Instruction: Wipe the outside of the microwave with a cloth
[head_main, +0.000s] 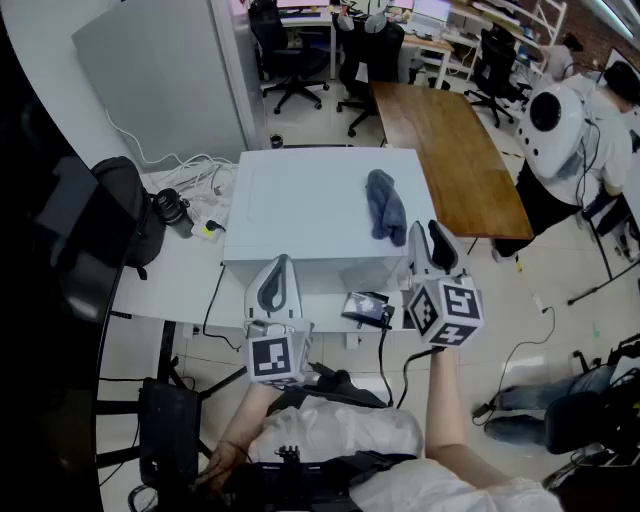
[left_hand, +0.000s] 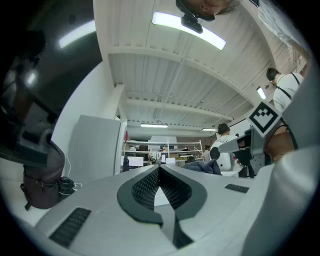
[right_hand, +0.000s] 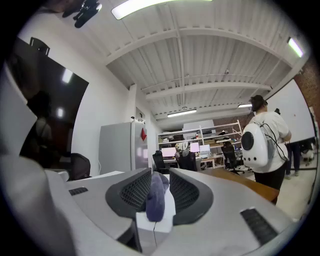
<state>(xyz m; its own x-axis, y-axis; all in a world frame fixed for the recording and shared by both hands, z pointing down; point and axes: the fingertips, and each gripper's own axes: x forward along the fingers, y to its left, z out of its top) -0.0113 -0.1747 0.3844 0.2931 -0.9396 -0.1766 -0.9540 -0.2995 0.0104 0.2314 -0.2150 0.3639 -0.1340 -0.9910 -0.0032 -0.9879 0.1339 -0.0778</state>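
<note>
Two handheld grippers sit nearest the camera.

1. Left gripper (head_main: 283, 263): the jaws are together at the tips, with nothing between them. It stands at the near left edge of the microwave (head_main: 310, 200) and points across its top.
2. Right gripper (head_main: 428, 231): the jaws are a narrow gap apart and clamped on nothing. It stands at the microwave's near right corner. The right gripper view looks through that gap at the cloth (right_hand: 156, 196), which lies ahead of the pads and clear of them.

A small black device (head_main: 365, 305) with a cable lies between the two grippers, at the near edge of the white table (head_main: 180, 275).

The microwave is a white box on this table, seen from above. The cloth (head_main: 385, 205) is blue-grey and bunched into a long fold. It rests on the right part of the microwave's top, ahead of the right gripper and to its left.

A black backpack (head_main: 125, 205) and a tangle of white cables (head_main: 195, 185) occupy the table to the left of the microwave.

A wooden table (head_main: 450, 150) extends away past the microwave's far right corner. A tall grey cabinet (head_main: 160, 70) stands at far left. A person wearing a white backpack (head_main: 555, 125) stands at far right, beside the wooden table.
</note>
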